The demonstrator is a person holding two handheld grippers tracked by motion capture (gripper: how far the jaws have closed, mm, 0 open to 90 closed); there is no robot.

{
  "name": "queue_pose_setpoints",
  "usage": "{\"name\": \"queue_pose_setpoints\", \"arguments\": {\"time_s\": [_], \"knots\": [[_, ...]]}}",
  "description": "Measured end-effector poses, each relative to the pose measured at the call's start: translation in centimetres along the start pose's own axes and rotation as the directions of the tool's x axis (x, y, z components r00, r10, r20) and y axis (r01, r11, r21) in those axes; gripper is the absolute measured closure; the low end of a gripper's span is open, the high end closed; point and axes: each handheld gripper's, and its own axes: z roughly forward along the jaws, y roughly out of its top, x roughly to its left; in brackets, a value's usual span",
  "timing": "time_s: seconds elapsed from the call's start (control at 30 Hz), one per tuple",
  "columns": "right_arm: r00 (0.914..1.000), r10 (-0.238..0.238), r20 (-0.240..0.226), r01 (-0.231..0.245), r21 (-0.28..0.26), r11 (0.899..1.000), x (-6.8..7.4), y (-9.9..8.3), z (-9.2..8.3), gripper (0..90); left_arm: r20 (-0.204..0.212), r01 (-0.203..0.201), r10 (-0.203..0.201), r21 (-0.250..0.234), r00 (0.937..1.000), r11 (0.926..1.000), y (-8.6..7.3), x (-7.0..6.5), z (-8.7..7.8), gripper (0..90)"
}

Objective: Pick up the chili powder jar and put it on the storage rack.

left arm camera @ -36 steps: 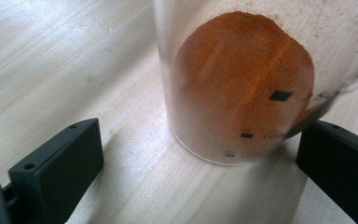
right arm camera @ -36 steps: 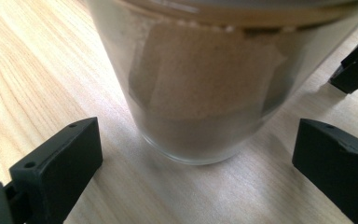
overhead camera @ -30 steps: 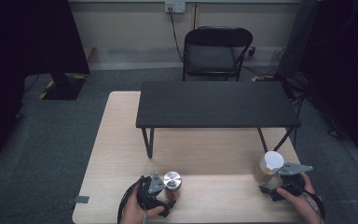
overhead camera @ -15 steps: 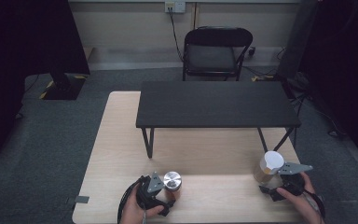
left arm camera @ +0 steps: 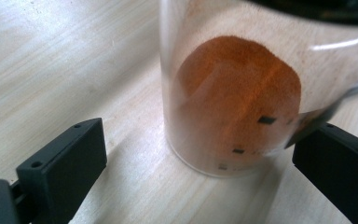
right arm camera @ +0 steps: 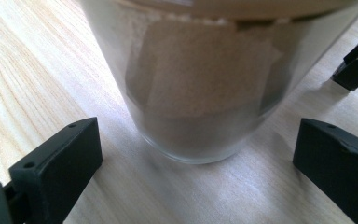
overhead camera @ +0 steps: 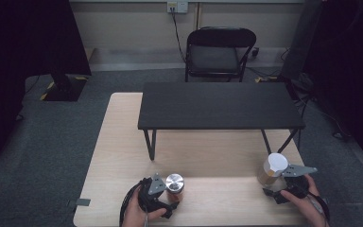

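A clear jar of orange-brown powder [overhead camera: 174,188] [left arm camera: 235,107] with a silver lid stands on the wooden table [overhead camera: 123,142] near its front edge. My left gripper [overhead camera: 163,201] [left arm camera: 196,172] is open, its black jaws on either side of the jar's base, not touching it. At the front right stands a jar with a white lid [overhead camera: 273,169] [right arm camera: 200,88], holding greyish powder and a pale label. My right gripper [overhead camera: 276,189] [right arm camera: 196,172] is open around that jar's base, with gaps on both sides.
A low black bench-like table [overhead camera: 220,105] stands on the wooden table's far half, its legs [overhead camera: 149,144] just beyond the jars. A black folding chair [overhead camera: 217,52] is behind the table. Bare wood lies between the two jars.
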Motion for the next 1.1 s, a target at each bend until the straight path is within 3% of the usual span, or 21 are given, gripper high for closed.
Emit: {"name": "queue_pose_setpoints", "arguments": {"time_s": [0.57,1.1], "knots": [[1.0000,0.001,-0.001,-0.001,0.000,1.000,0.0,0.0,0.0,0.0,0.004,0.041,-0.041,-0.045,0.9991,0.9981,-0.1,-0.3,0.4,3.0],[1.0000,0.001,0.000,-0.001,0.001,1.000,0.0,0.0,0.0,0.0,0.014,0.041,-0.040,-0.069,0.9991,0.9967,0.0,-0.7,1.0,13.8]]}}
